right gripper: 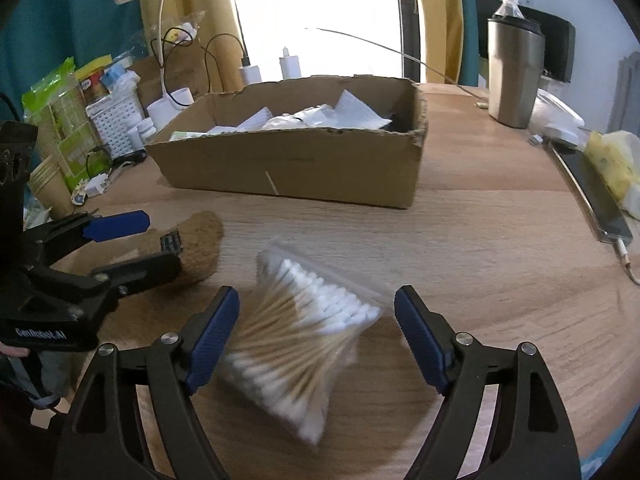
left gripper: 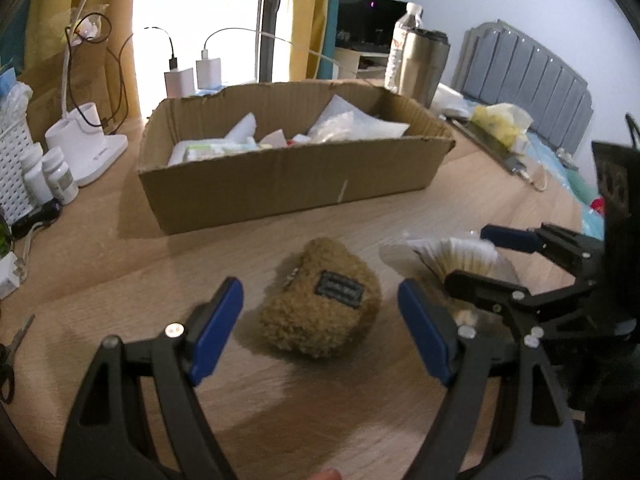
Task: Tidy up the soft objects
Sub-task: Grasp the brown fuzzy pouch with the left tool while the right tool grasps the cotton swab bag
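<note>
- Left gripper [left gripper: 320, 322]: jaws released and spread wide, angled down at the desk [left gripper: 360, 420]. Blue pads clear on both sides.
- Fuzzy brown pouch [left gripper: 322, 300] lies on the desk between the left jaws, touching neither pad. Dark label faces up.
- Right gripper [right gripper: 316, 334]: jaws released and wide apart, nothing gripped.
- Bag of cotton swabs [right gripper: 304, 340] lies flat on the desk between the right jaws, nearer the left pad. Contact with that pad cannot be told; the picture is blurred there.
- The two grippers stand side by side; the pouch lies just beside the swab bag.
- Cardboard box [left gripper: 288, 184], open-topped, stands on the desk beyond both sets of jaws. It holds white packets and papers.
- Steel tumbler [right gripper: 514, 72] stands beyond the right jaws, right of the box.
</note>
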### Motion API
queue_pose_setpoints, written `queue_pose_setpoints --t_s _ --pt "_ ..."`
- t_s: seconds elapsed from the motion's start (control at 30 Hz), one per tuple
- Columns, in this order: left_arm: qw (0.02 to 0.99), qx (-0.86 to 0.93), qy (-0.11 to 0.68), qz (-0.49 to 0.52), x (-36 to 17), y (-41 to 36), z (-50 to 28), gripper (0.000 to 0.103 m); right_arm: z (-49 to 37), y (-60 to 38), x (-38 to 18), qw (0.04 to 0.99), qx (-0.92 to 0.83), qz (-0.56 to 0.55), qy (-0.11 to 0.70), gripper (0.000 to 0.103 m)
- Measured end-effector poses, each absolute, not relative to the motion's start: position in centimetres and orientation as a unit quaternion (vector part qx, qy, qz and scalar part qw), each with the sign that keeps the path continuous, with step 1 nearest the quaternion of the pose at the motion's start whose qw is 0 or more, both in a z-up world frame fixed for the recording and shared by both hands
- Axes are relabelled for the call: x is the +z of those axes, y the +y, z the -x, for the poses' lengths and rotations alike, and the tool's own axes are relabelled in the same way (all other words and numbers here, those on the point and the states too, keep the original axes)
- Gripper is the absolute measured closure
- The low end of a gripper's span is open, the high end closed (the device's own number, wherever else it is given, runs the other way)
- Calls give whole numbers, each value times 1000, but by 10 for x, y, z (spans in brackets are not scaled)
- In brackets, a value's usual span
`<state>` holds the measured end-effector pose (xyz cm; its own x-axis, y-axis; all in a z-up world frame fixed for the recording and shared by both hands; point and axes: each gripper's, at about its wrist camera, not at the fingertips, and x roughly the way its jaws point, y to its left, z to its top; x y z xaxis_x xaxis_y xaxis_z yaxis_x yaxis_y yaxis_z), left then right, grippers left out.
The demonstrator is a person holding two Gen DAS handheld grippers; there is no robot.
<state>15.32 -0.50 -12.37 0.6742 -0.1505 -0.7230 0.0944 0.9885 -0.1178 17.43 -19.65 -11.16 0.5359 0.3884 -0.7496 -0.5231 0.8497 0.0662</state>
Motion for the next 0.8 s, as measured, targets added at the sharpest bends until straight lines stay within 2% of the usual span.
queue_pose_setpoints --t_s 0.2,0.63,0.7,0.77,0.8 --pt "910 -67 407 28 -130 -7 -160 22 -176 -185 -117 876 254 114 394 20" --pt "901 -77 427 15 -137 -13 -173 22 -171 -192 -123 873 221 108 421 21" --pt "898 -76 432 13 -138 -12 -174 23 -170 -192 -122 874 227 105 417 33" --pt "898 -79 432 13 -139 -12 -174 24 -170 -191 -122 874 228 105 416 40" --pt "898 -82 432 12 -139 -13 -174 34 -171 -191 -121 873 234 104 416 48"
